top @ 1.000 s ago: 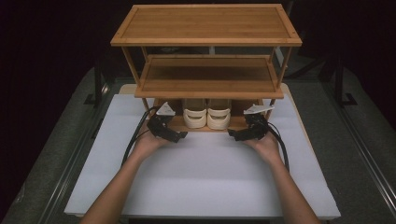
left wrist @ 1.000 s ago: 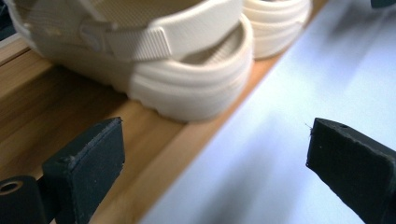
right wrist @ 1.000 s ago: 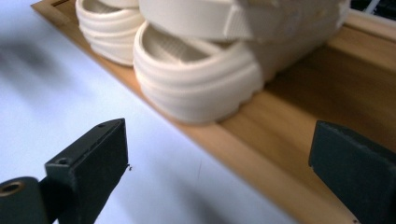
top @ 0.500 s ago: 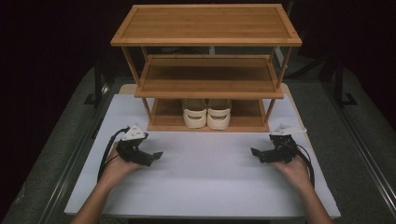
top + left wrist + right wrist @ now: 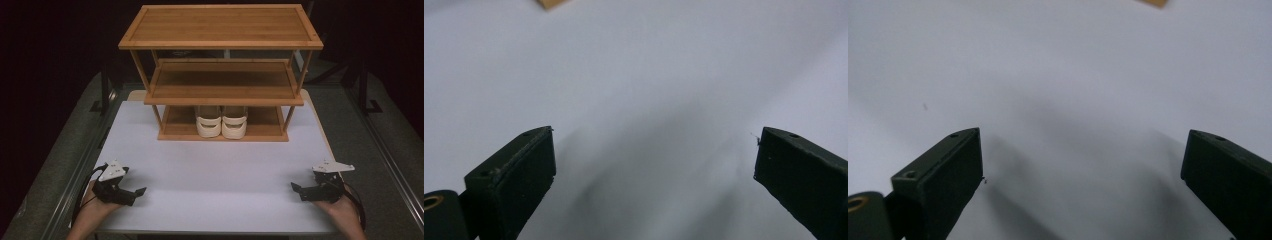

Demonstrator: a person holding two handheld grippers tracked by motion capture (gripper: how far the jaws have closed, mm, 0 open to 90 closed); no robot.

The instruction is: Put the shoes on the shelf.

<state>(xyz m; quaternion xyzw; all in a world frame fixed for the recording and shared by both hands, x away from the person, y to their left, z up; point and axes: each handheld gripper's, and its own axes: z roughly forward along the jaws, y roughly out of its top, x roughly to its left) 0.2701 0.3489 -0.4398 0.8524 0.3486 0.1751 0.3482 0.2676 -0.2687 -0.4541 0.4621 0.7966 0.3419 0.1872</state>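
Two grippers rest low at the near edge of the white bench (image 5: 215, 170), each in a hand, well apart from one another. Left gripper (image 5: 131, 193) sits at about 8 o'clock on the bench, grey plate on top, cable looping behind the hand, jaws pointing toward 3 o'clock. Right gripper (image 5: 298, 190) sits at about 4 o'clock, jaws pointing toward 9 o'clock. Left gripper view: both black jaws spread wide, nothing between them, bare white surface ahead and a sliver of wood at 11 o'clock. Right gripper view: same, jaws released and wide apart, white surface between, a sliver of wood at 1 o'clock. Pair of cream sandals (image 5: 221, 125) stands side by side on the bottom shelf of the bamboo rack (image 5: 220, 29), toes facing the person, roughly centred under the middle shelf. Rack stands at 12 o'clock on the bench, three tiers; top and middle tiers carry nothing visible. Sandals are well apart from both grippers. Dark floor surrounds the bench on every side.
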